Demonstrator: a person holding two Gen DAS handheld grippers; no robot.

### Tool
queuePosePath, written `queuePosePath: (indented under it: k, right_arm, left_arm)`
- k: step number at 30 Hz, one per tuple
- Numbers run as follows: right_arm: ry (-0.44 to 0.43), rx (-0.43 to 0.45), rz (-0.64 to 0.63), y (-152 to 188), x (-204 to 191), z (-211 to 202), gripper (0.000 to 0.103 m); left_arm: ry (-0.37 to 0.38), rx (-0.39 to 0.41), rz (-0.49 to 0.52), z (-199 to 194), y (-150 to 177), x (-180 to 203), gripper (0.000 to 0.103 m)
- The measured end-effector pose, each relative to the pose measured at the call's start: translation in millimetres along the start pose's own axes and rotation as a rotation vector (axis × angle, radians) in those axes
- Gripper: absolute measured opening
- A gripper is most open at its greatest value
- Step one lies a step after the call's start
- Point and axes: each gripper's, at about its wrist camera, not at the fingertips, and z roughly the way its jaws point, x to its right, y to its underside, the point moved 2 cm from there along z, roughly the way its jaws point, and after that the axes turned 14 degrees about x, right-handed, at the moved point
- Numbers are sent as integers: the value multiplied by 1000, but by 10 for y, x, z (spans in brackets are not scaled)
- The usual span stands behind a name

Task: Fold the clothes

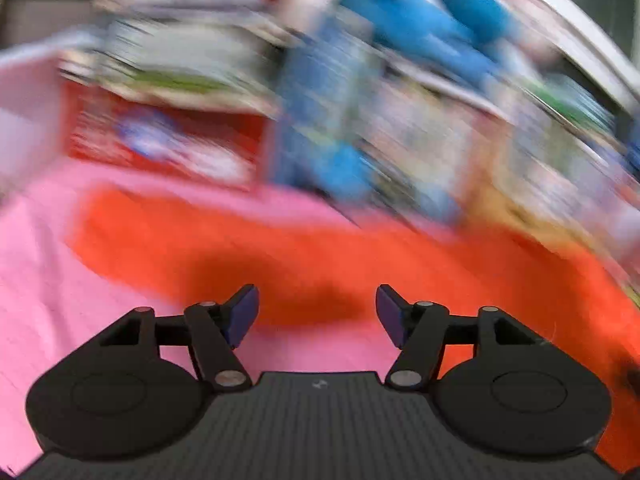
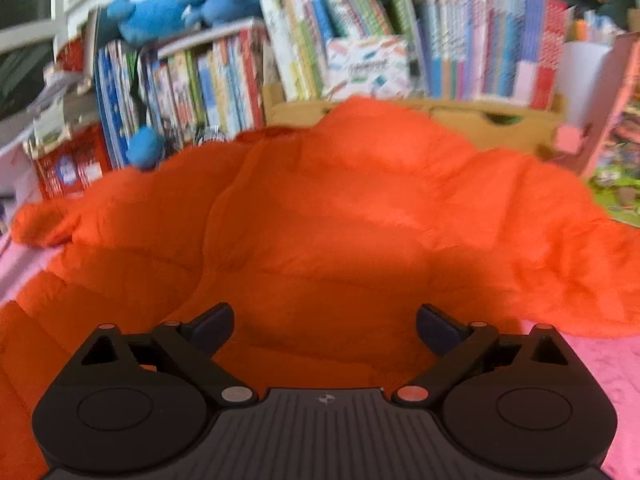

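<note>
An orange puffy garment (image 2: pixel 328 216) lies spread and rumpled on a pink cover (image 2: pixel 592 364). My right gripper (image 2: pixel 325 326) hovers just above its near part, open, nothing between the fingers. In the left wrist view, which is heavily motion-blurred, the same orange garment (image 1: pixel 304 240) stretches across the middle. My left gripper (image 1: pixel 317 316) stands open over the garment's near edge, where it meets the pink cover (image 1: pixel 60 280). Neither gripper holds cloth.
Behind the garment runs a row of upright books (image 2: pixel 440 48) with a wooden box (image 2: pixel 480 120) in front of them. Blue plush toys (image 2: pixel 172 4) sit on top of the books at the left. A red box (image 2: pixel 68 168) stands at the far left.
</note>
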Motion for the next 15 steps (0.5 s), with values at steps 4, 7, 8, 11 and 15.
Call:
queuePosePath:
  k: [4,7,8,11,15]
  right_arm:
    - [34,41,-1,-26,142,-289,98]
    - [78,33,31,18,324,-412,98]
    - [74,24,33,29,335,-426,98]
    - [63,-5,37,61,368,-467,96]
    - [49,-42,43,104,412,-522,78]
  left_arm:
    - [133,-132,60,-40,448,429,73]
    - [132,-146,21,75,595,530,73]
    - [135,-153,-21,131,618,531,69]
    - [144,-170,-28,219,650,591,32]
    - [190,-207,-4,144,712,716,17]
